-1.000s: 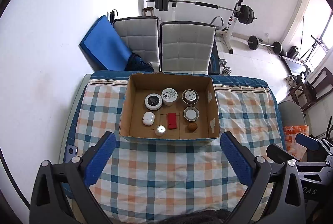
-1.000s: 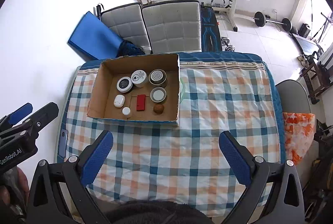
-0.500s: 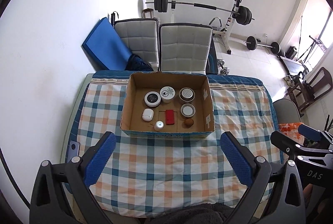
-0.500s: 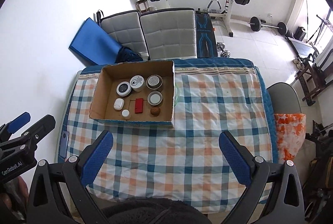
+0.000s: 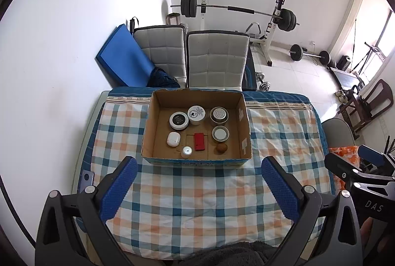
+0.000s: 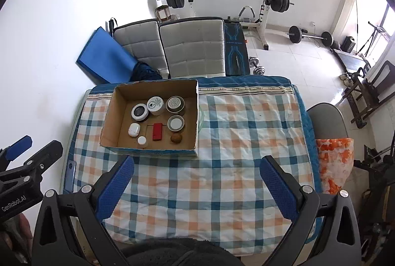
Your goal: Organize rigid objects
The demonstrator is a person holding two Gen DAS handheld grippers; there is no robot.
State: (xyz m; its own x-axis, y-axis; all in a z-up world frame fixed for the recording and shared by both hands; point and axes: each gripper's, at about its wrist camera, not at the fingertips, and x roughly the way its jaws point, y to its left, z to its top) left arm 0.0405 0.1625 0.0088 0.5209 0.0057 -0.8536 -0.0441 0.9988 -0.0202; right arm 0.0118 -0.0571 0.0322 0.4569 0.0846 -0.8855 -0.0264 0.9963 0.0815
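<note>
Cardboard box (image 5: 197, 129) is seen on the checked tablecloth (image 5: 197, 194) of the tabletop, toward its far left part, and everything small in view is found inside it. Nearest the box's back wall, a black-topped jar (image 5: 178, 119), a white-lidded tub (image 5: 196, 114) and a perforated tin (image 5: 219, 114) are lined up. In front of them, toward the box's near wall, a white case (image 5: 173, 139), a small white cap (image 5: 187, 151), a red block (image 5: 199, 141), a round tin (image 5: 220, 133) and a brown nut-like ball (image 5: 221, 148) are spread out, each apart from its neighbours.

No loose item is spotted on the cloth outside the box, so the sorting is judged finished or very nearly so; at most a tidying check is left, though that cannot be confirmed from here.

Left gripper (image 5: 197, 185) is held wide and empty, well short of the box's near wall. Right gripper (image 6: 196, 184) is likewise spread wide, nothing carried, hanging over bare cloth to the right of the box.
</note>
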